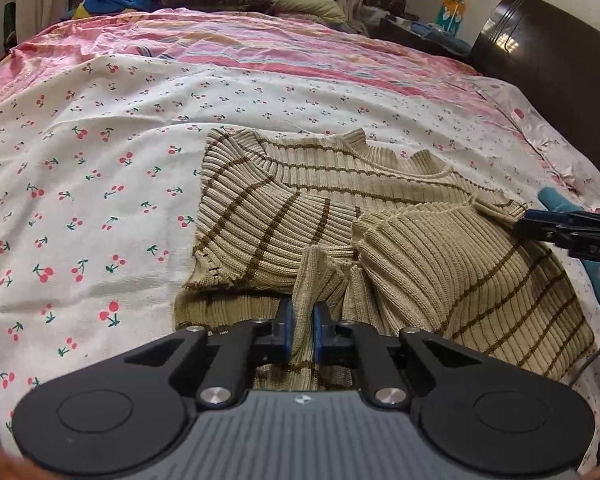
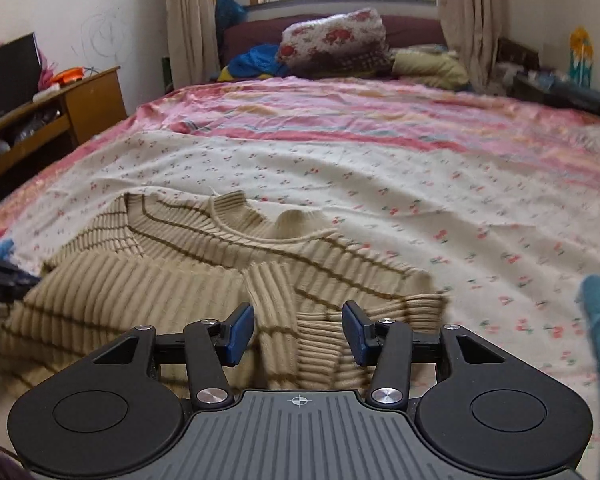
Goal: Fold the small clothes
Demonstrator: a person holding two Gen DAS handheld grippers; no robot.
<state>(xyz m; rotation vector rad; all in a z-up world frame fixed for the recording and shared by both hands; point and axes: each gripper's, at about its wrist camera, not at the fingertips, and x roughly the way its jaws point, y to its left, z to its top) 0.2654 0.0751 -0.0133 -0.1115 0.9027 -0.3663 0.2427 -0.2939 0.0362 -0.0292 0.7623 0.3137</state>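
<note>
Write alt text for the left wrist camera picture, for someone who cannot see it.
The left gripper, hand-held, pinches a fold of a beige ribbed sweater with brown stripes that lies partly folded on a cherry-print sheet on a bed. The tip of the right gripper enters from the right edge, beside the sweater's sleeve.

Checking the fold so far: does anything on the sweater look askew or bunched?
Yes. The striped knit sweater lies crooked; its hem bunches into a raised ridge pinched by the left hand-held gripper.
</note>
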